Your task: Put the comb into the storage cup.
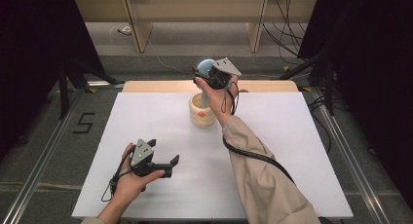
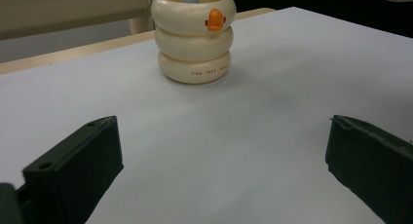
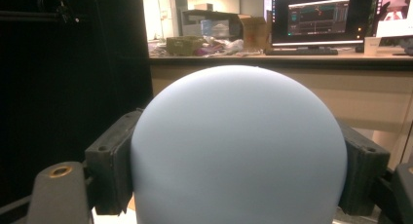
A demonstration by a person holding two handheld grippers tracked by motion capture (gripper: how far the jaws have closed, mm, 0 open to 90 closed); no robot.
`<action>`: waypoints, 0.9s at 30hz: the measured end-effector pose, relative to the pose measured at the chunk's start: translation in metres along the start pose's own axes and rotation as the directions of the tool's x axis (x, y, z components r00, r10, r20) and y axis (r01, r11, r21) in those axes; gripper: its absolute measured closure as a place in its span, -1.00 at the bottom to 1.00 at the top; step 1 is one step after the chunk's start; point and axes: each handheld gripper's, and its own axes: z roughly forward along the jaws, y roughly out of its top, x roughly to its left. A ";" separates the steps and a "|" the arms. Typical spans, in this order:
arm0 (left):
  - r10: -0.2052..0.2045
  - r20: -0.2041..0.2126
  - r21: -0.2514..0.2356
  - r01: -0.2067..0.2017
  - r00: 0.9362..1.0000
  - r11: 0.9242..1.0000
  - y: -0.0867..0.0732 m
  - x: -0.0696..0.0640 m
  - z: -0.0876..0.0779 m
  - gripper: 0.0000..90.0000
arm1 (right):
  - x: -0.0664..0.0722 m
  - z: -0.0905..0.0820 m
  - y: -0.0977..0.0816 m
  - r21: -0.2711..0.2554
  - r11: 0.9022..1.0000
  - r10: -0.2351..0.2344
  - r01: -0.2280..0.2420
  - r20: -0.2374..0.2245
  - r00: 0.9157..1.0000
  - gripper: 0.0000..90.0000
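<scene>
Blue hairbrush (image 1: 204, 68): rounded head clamped between jaws of right gripper (image 1: 203, 77), handle running down into cream ring-stacked holder (image 1: 202, 118) directly below gripper. Holder stands on white table (image 1: 272, 151), far side. Left gripper (image 1: 163, 158): well apart, near table's front, jaws spread wide, nothing between; holder straight ahead of it.

Your white tabletop (image 1: 160, 131) stands on grey floor (image 1: 39, 151) marked with a taped 5 (image 1: 84, 122). Black curtains (image 1: 29, 48) flank you. Ahead, a cluttered desk (image 3: 272, 56) carries a lit monitor (image 3: 316, 17).
</scene>
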 end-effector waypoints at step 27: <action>0.010 0.003 0.003 -0.010 1.000 1.000 -0.001 -0.002 0.002 -1.00 | -0.001 0.004 -0.007 -0.001 0.999 -0.050 0.050 0.006 0.999 -0.54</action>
